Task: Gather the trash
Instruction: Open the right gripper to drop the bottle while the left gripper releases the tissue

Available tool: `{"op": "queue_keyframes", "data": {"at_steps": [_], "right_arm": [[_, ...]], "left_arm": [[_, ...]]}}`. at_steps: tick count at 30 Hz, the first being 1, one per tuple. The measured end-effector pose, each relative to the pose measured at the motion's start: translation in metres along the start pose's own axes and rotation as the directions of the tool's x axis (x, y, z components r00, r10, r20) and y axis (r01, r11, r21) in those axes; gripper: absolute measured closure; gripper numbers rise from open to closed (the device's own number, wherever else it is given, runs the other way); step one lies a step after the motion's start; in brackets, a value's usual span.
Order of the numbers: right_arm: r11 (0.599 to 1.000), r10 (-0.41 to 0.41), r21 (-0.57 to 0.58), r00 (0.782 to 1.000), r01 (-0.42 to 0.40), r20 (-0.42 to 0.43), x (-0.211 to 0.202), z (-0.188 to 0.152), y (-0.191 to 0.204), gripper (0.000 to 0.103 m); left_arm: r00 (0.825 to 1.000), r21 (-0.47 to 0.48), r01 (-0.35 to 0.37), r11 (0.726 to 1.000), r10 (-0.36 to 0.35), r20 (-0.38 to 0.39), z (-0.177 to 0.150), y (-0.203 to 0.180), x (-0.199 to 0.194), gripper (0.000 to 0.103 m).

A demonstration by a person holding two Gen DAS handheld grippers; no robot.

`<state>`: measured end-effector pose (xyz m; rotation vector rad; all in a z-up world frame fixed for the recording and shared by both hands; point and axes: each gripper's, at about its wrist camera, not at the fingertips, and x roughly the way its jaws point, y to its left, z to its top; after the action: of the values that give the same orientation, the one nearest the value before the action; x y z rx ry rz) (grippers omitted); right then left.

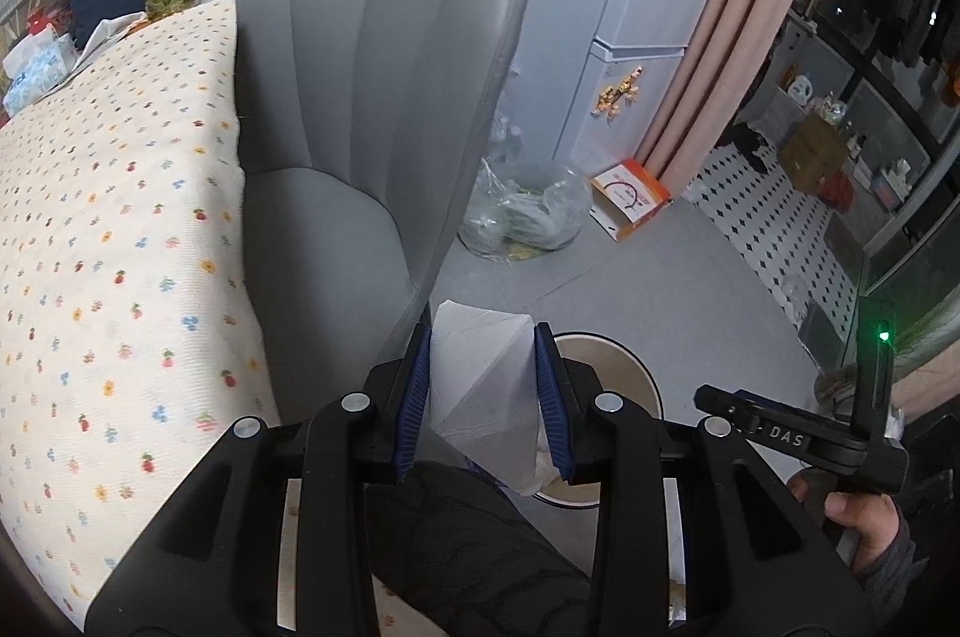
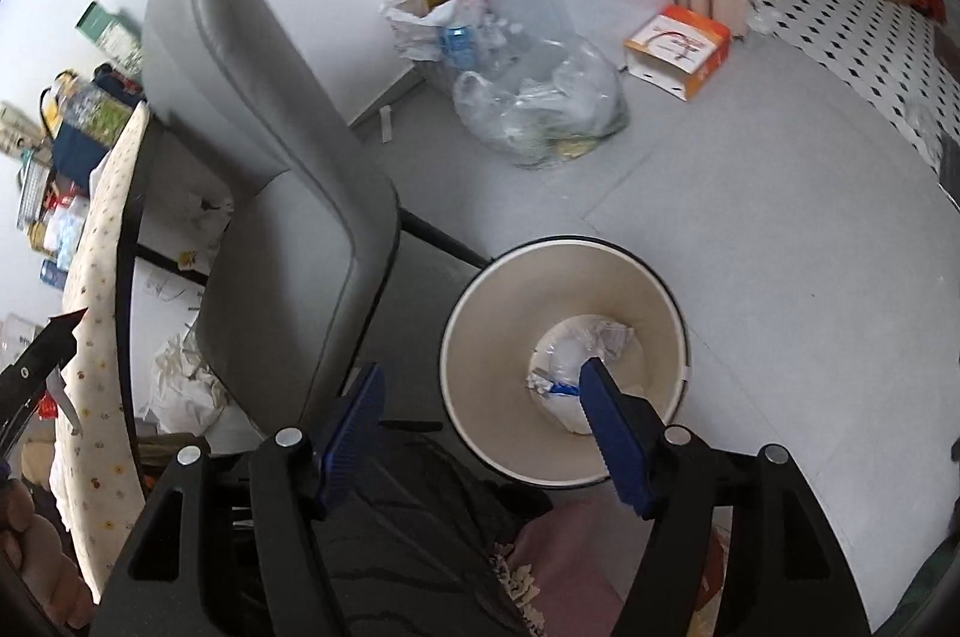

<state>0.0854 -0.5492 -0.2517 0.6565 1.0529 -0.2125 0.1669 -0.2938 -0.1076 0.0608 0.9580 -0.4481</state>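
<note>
My left gripper (image 1: pixel 483 337) is shut on a crumpled white paper (image 1: pixel 480 385) and holds it just left of and above the cream waste bin (image 1: pixel 636 367) on the floor. My right gripper (image 2: pixel 480 379) is open and empty, hovering over the bin's near left side (image 2: pixel 480 337). The bin holds crumpled white and clear wrappers (image 2: pixel 585 355) at its bottom. The right gripper's body also shows in the left wrist view (image 1: pixel 798 433) at the right edge.
A grey chair (image 1: pixel 384 96) stands left of the bin, beside a table with a flowered cloth (image 1: pixel 114 229). A clear bag of trash (image 2: pixel 540 108), a white bag (image 2: pixel 438 12) and an orange box (image 2: pixel 678 42) lie on the floor by the wall. A pink curtain (image 1: pixel 732 12) hangs behind.
</note>
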Motion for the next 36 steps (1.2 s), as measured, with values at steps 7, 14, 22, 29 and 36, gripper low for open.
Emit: {"op": "queue_keyframes", "data": {"at_steps": [7, 14, 22, 29, 36], "right_arm": [[0.999, -0.011, 0.033, 0.997, 0.009, 0.073, -0.033, 0.004, -0.019, 0.02], [0.996, -0.029, 0.083, 0.991, 0.018, 0.133, -0.059, 0.012, -0.042, 0.009], [0.989, -0.057, 0.145, 0.982, 0.031, 0.182, -0.082, 0.018, -0.071, 0.008], [0.988, -0.062, 0.152, 0.981, 0.034, 0.183, -0.084, 0.019, -0.074, 0.008], [0.989, -0.062, 0.142, 0.983, 0.037, 0.173, -0.078, 0.016, -0.062, 0.008]], "left_arm": [[0.999, 0.045, 0.042, 0.998, -0.041, -0.03, 0.0, -0.026, 0.011, 0.069], [0.992, 0.094, 0.105, 0.99, -0.099, -0.073, 0.003, -0.061, 0.024, 0.069], [0.964, 0.114, 0.235, 0.965, -0.217, -0.151, 0.005, -0.095, 0.045, 0.06], [0.974, 0.078, 0.216, 0.973, -0.208, -0.095, 0.012, -0.084, 0.035, 0.014], [0.98, 0.055, 0.189, 0.98, -0.185, -0.067, 0.014, -0.067, 0.023, 0.01]]}}
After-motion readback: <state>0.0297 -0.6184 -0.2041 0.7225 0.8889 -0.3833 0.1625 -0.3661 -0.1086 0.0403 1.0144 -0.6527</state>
